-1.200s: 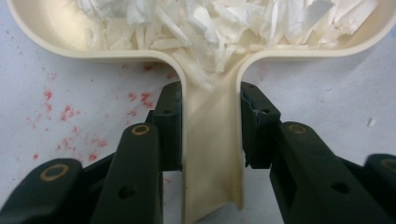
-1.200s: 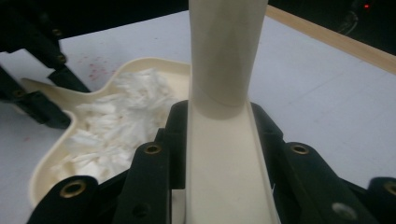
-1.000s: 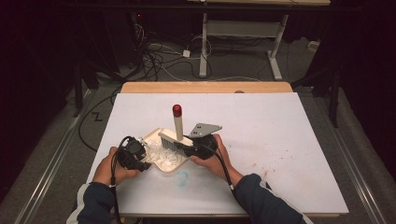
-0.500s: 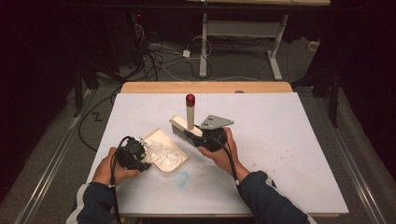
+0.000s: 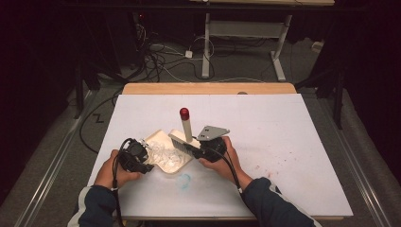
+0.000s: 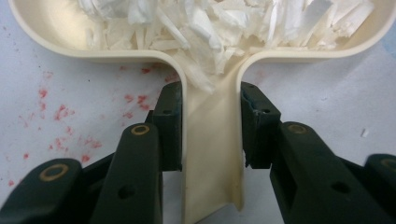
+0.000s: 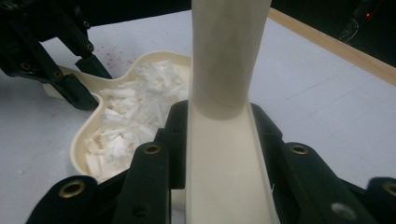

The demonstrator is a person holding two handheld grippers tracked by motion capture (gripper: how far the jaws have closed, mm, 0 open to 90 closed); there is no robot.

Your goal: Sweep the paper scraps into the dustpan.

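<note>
L claw (image 6: 210, 135) clamped on dustpan (image 5: 165, 153) handle, handle axis running straight along jaws, pan body ahead w/ white paper shreds (image 6: 224, 23) heaped inside. R claw (image 7: 219, 140) clamped on brush (image 5: 185, 137) at its cream base, red-tipped handle standing upright, bristles at pan's far-right rim. Pan sits on counter (image 5: 283, 127) betw. both hands, L nearer pan, R nearer brush. Bristles hidden in R gripper view; hard to tell if any shreds left outside pan

Brush (image 7: 224, 93) handle's top cut off
</note>
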